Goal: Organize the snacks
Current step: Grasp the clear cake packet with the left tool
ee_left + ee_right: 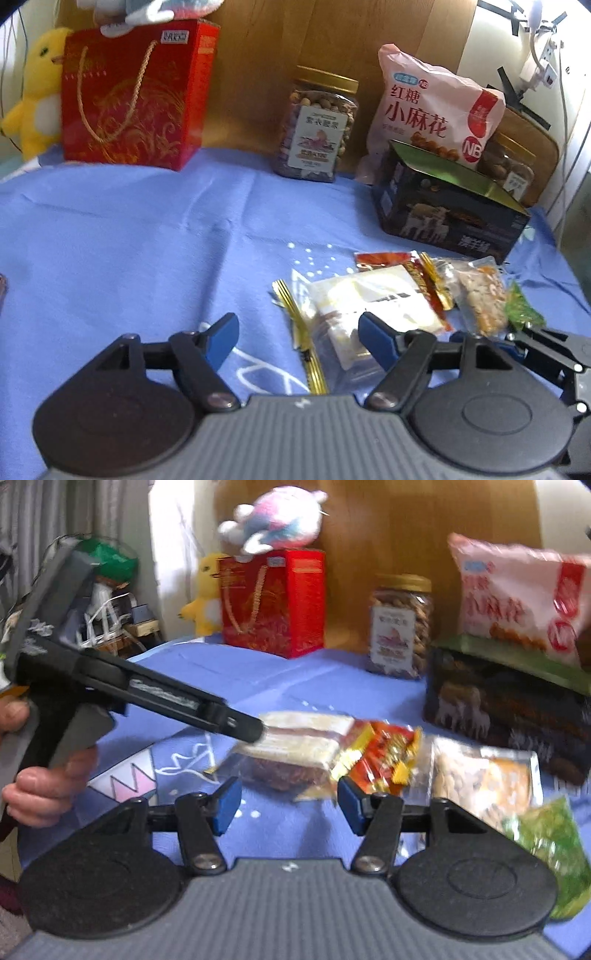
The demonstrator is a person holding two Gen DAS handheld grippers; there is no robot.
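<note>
A heap of small snack packets lies on the blue cloth: a clear packet with a white and brown cake (365,310) (295,749), a red and gold packet (424,280) (384,757), a nut bar packet (484,295) (484,775) and a green packet (522,308) (554,845). My left gripper (299,339) is open and empty just in front of the cake packet. My right gripper (288,805) is open and empty just short of the heap. The left gripper also shows in the right wrist view (258,731), its tip over the cake packet.
A dark open box with a green lid (454,210) (506,709) stands behind the heap. A pink snack bag (432,107), a nut jar (316,125), a second jar (509,166), a red gift bag (136,92) and a yellow plush (37,88) line the back.
</note>
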